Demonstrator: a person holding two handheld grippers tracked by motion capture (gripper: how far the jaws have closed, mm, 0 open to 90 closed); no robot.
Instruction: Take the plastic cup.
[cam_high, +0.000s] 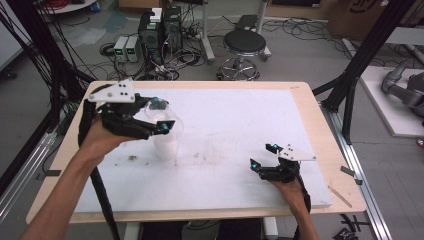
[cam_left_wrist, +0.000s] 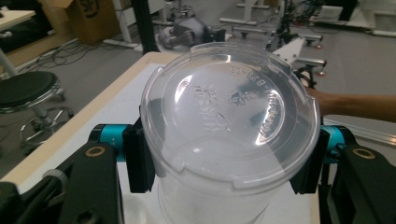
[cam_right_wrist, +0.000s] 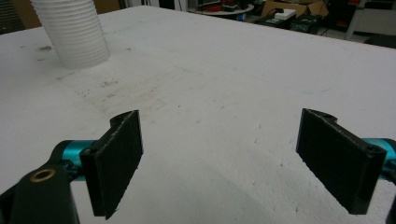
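Note:
A clear round plastic lid (cam_high: 161, 112) sits tilted between the jaws of my left gripper (cam_high: 162, 116), which is shut on its rim. The lid hovers just over the mouth of a white ribbed cup (cam_high: 166, 145) standing on the white board at the left. In the left gripper view the lid (cam_left_wrist: 229, 112) covers most of the cup (cam_left_wrist: 210, 205) beneath it. My right gripper (cam_high: 263, 156) rests low near the front right of the board, open, with nothing between its pads (cam_right_wrist: 116, 158). Far off in the right gripper view stands the cup (cam_right_wrist: 77, 32).
The white board (cam_high: 230, 115) lies on a wooden table (cam_high: 320, 125) and carries a few dirt marks (cam_high: 132, 158) near the cup. Behind the table are a black stool (cam_high: 244, 45), computer boxes (cam_high: 160, 30) and cables. Black frame posts (cam_high: 350, 100) flank the table.

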